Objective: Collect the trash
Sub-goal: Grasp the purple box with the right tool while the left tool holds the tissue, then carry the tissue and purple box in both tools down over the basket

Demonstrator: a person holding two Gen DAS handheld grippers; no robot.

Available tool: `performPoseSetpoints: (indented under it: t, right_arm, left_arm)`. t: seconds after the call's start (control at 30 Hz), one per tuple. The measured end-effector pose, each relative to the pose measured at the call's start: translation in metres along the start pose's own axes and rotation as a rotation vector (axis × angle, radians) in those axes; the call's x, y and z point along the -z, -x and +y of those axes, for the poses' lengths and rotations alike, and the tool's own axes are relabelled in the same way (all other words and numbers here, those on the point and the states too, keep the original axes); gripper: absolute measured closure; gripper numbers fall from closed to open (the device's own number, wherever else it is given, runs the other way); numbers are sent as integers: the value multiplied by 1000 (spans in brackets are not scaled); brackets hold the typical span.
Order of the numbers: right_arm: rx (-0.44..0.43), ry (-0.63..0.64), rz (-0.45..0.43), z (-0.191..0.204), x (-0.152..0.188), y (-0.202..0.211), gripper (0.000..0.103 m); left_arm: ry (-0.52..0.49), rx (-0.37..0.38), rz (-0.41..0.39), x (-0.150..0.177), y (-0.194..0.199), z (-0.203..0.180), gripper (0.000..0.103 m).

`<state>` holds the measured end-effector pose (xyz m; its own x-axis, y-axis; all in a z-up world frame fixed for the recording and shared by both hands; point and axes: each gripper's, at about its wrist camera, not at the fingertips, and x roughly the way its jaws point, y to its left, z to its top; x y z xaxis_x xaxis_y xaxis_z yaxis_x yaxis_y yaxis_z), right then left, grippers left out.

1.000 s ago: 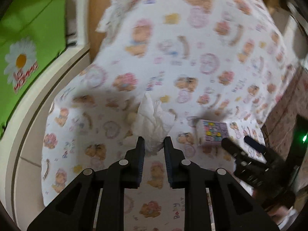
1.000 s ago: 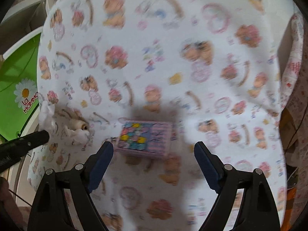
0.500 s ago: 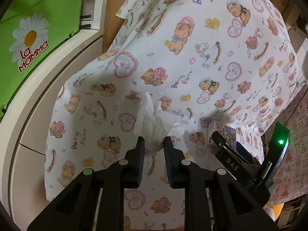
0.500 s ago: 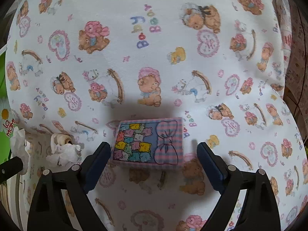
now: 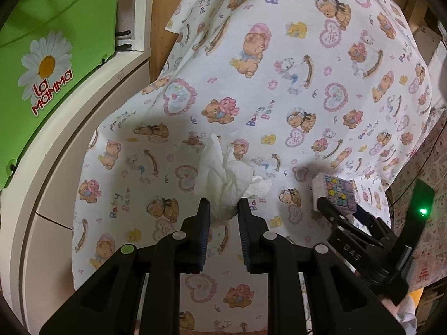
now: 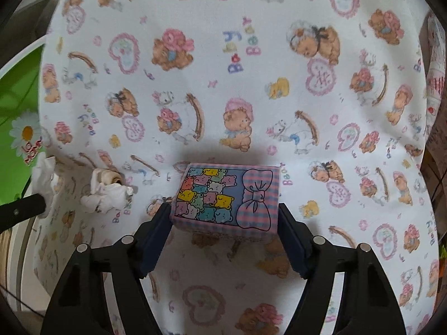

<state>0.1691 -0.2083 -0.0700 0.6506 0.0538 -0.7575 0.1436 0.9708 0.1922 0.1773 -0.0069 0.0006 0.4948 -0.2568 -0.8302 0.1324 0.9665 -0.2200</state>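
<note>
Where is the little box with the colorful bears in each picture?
Left wrist view: the box sits at the right, by the right gripper, right of the tissue.
Right wrist view: the box is in the lower middle, between the gripper's jaws.
Shared landmark: the green daisy sign at the left.

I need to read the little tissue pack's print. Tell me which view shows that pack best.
The right wrist view: the tissue pack sits centred between the right gripper fingers, its bears and bow clear. In the left wrist view it is small, far right, partly hidden behind that gripper.
</note>
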Motion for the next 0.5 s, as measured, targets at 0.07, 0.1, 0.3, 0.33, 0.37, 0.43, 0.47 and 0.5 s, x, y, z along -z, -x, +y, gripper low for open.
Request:
performPoseSetpoints:
  t: [0.07, 0.1, 0.3, 0.33, 0.37, 0.43, 0.47, 0.5]
  right_arm:
    - [-5, 23, -7, -2, 6, 10, 28]
    - [-12, 37, -10, -5, 10, 16, 28]
    - [-42, 102, -37, -4, 10, 45, 28]
    - [-48, 108, -41, -3, 10, 50, 28]
    - [-60, 117, -47, -2, 12, 56, 28]
    - [-74, 133, -60, -1, 14, 68, 28]
    - [-80, 146, -69, 0, 15, 76, 28]
    - [-88, 159, -77, 1, 15, 83, 28]
  left_arm:
    - [-9, -4, -2, 2, 0, -2, 84]
    - [-14, -6, -2, 2, 0, -3, 84]
    - [-46, -25, 0, 10, -1, -11, 84]
    - [-53, -28, -1, 12, 0, -12, 84]
    - [-59, -33, -5, 13, 1, -14, 84]
    - [-76, -45, -21, 16, 6, -17, 84]
    - [-83, -54, -30, 18, 10, -18, 84]
    - [-95, -62, -43, 19, 15, -20, 84]
